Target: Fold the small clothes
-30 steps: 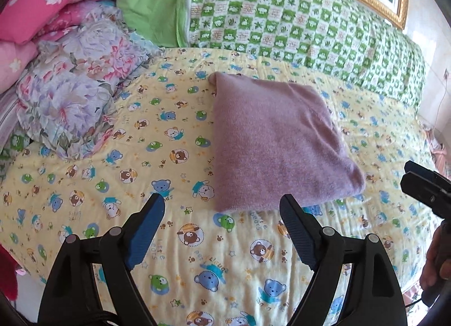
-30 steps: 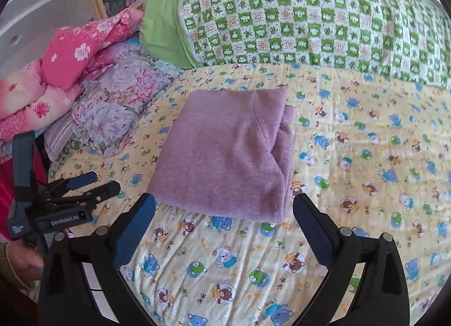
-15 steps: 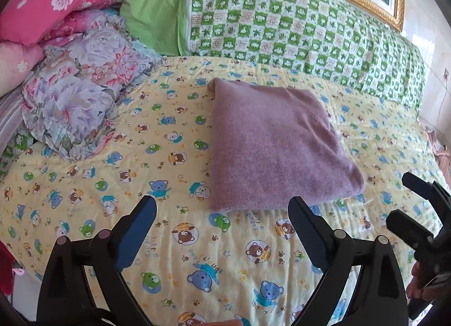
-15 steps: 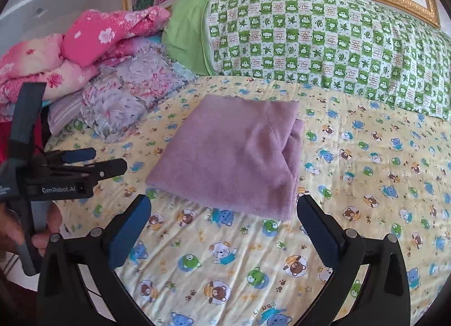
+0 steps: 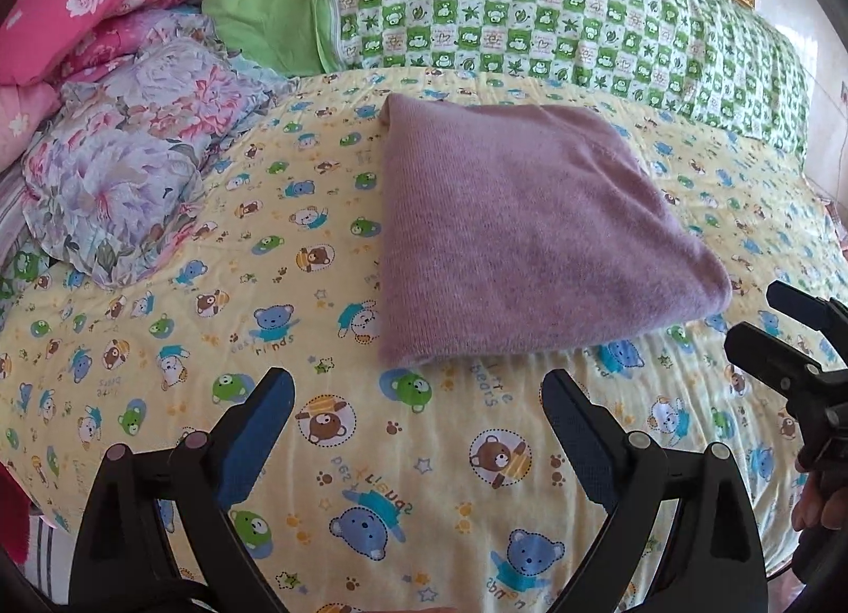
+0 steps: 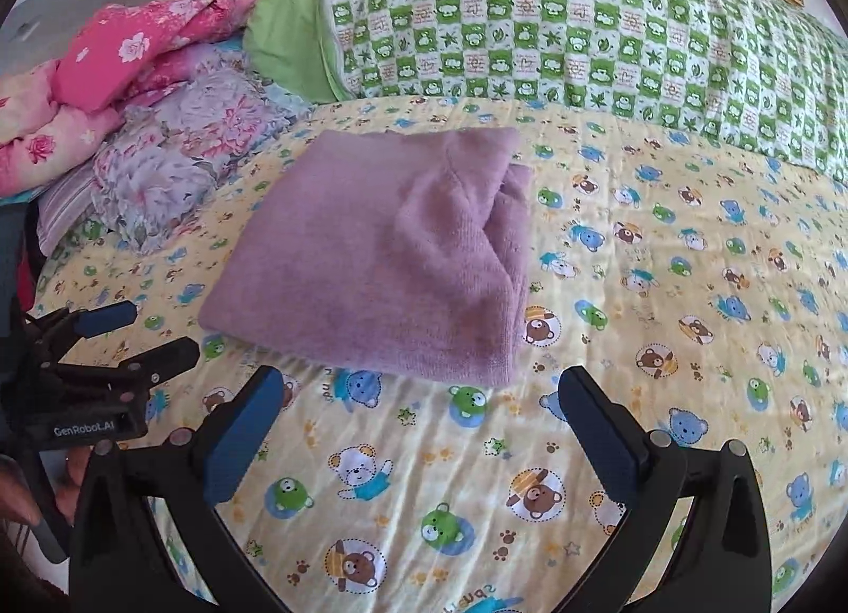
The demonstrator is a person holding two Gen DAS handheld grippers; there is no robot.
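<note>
A bed covered by a yellow sheet (image 5: pixel 159 295) printed with cartoon bears fills the left wrist view, backed by a green checked pillow (image 5: pixel 556 14), with a heap of floral bedding (image 5: pixel 122 173) at the left. A folded purple garment (image 5: pixel 519 226) lies flat on the sheet, just beyond the left gripper (image 5: pixel 418 419), whose blue-padded fingers (image 5: pixel 254 432) stand wide apart with nothing between them, clear of the cloth's near edge. At the right edge the right gripper (image 5: pixel 784 332) shows from the side, its fingers parted and empty, off the garment's near right corner. In the right wrist view the same sheet (image 6: pixel 689 295) and checked pillow (image 6: pixel 583 29) appear, and the purple garment (image 6: pixel 381 252) sits ahead, its layered folded edges on the right. The right gripper (image 6: pixel 418 417) hangs just short of it, spread wide and holding nothing. The left gripper (image 6: pixel 127 332) is at the left, also parted, near the garment's left corner without touching.
</note>
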